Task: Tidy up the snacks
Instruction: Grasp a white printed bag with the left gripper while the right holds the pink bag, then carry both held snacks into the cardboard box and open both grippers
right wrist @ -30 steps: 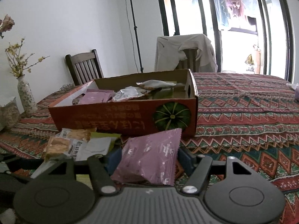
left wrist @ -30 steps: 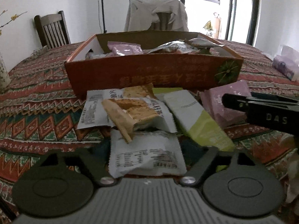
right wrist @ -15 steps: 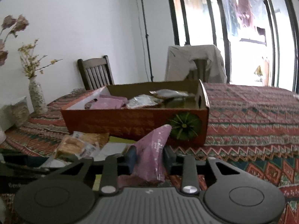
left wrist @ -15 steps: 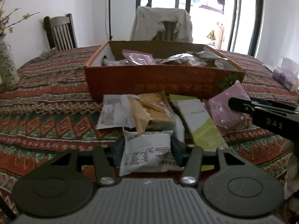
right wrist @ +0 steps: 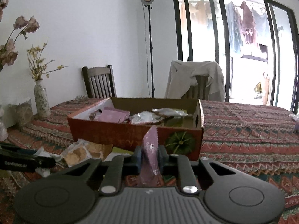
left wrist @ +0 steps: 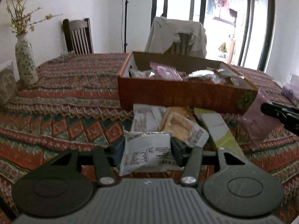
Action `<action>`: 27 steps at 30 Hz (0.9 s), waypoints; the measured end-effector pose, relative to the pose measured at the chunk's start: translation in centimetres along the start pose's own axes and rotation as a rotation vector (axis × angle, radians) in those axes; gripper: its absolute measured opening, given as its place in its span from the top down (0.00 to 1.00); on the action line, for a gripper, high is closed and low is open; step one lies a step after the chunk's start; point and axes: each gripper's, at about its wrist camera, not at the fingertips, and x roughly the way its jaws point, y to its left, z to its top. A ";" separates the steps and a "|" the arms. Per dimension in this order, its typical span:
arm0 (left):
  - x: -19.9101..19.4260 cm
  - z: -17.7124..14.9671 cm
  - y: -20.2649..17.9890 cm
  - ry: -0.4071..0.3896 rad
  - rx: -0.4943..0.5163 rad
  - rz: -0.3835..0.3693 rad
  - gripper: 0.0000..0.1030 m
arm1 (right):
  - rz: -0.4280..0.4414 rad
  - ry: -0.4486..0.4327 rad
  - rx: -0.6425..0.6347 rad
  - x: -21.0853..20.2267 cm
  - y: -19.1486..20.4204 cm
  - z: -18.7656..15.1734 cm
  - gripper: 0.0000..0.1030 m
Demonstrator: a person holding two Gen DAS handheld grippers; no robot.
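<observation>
Left tool pinching white packet, right tool pinching purple packet, both hovering above counter before orange box; three packets lying between; two chairs behind.

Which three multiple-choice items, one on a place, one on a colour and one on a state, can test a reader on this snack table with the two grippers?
1. Where does the flowered vase stand relative to the cardboard box?
A. inside it
B. left of it, on the tablecloth
C. on a chair

2. What colour is the packet in the right gripper?
A. pink-purple
B. green
C. silver

3. What is the state of the left gripper?
A. open and empty
B. shut on a white packet
C. shut on a biscuit pack

Answers: 1 B, the vase stands apart at the far left; 2 A, pink-purple film shows between the jaws; 3 B, both pads press the white packet's sides.
</observation>
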 end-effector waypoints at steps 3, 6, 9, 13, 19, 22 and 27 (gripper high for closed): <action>-0.5 0.7 0.2 -0.028 -0.004 0.001 0.48 | 0.002 -0.013 -0.008 -0.3 0.1 0.4 0.86; -0.9 1.4 0.1 -0.054 -0.001 -0.004 0.48 | 0.008 -0.023 -0.015 -0.4 0.4 0.8 0.86; -1.2 2.2 -0.1 -0.083 0.010 -0.010 0.48 | 0.012 -0.040 -0.024 -0.6 0.6 1.5 0.86; -1.2 3.4 -0.7 -0.120 0.028 -0.030 0.48 | 0.028 -0.077 -0.023 -0.8 0.6 3.0 0.86; -0.6 5.9 -1.6 -0.173 0.036 -0.053 0.48 | 0.044 -0.138 -0.028 0.1 0.8 5.9 0.86; 0.0 7.5 -1.8 -0.199 0.031 -0.056 0.48 | 0.051 -0.165 -0.031 1.0 1.0 7.6 0.86; 1.5 10.1 -2.6 -0.239 0.023 -0.063 0.48 | 0.054 -0.198 -0.014 3.4 1.0 10.2 0.86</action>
